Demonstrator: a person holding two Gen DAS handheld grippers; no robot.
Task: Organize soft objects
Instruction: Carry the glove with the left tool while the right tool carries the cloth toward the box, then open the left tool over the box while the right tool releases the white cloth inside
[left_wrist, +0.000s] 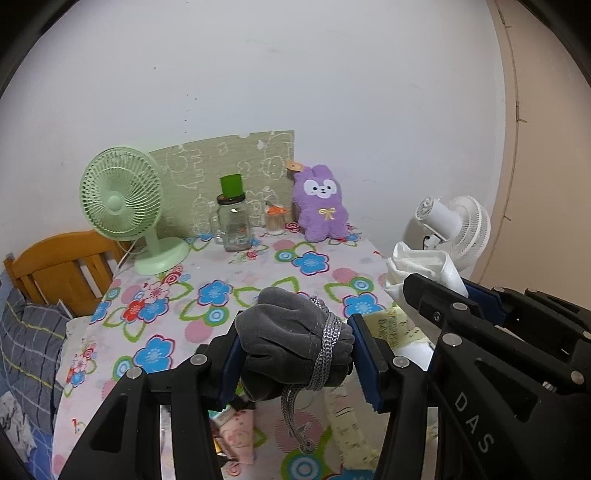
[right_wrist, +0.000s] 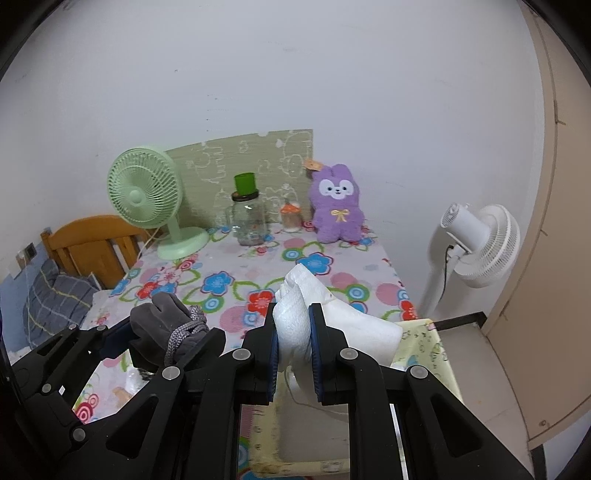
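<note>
The fingers of the left gripper squeeze a grey fleece bundle tied round with a grey cord, and its loose end hangs down. The fingers of the right gripper are pressed tight on a white folded cloth, which sticks up past the tips. Both soft things are held up over the near part of a table with a flowery tablecloth, the grey one to the left of the white one. At the far end sits a purple plush bunny against the wall. Left of it stand a glass jar with a green cup on top, and a green fan. A white fan stands off the table to the right.
</note>
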